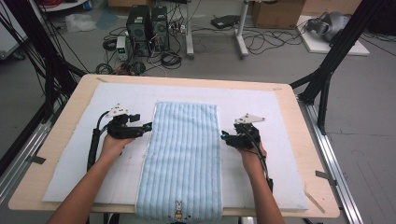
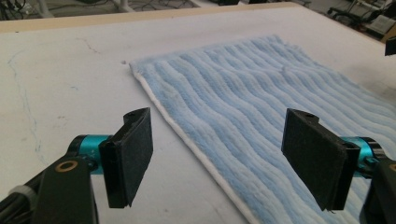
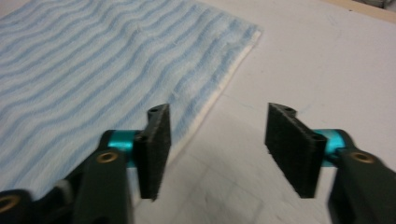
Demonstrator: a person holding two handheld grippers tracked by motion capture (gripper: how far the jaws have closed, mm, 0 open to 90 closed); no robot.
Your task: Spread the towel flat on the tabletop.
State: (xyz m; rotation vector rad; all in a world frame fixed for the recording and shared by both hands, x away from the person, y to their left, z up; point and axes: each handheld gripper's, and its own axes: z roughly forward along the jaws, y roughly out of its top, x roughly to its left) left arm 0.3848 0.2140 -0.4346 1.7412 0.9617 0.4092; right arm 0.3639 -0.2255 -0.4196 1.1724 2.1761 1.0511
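Towel lies flat, long axis running front-to-back; left gripper and right gripper flank it, both gaping empty.

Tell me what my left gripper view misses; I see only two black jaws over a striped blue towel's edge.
Observer: In the high view the towel is a long folded strip whose near end hangs over the table edge.
Operator: Report the other hand.
Observer: The right gripper is open, its jaws straddling the towel's opposite long edge with nothing pinched.
Operator: Anything on the towel?
Observer: A small rabbit emblem sits at its near end.
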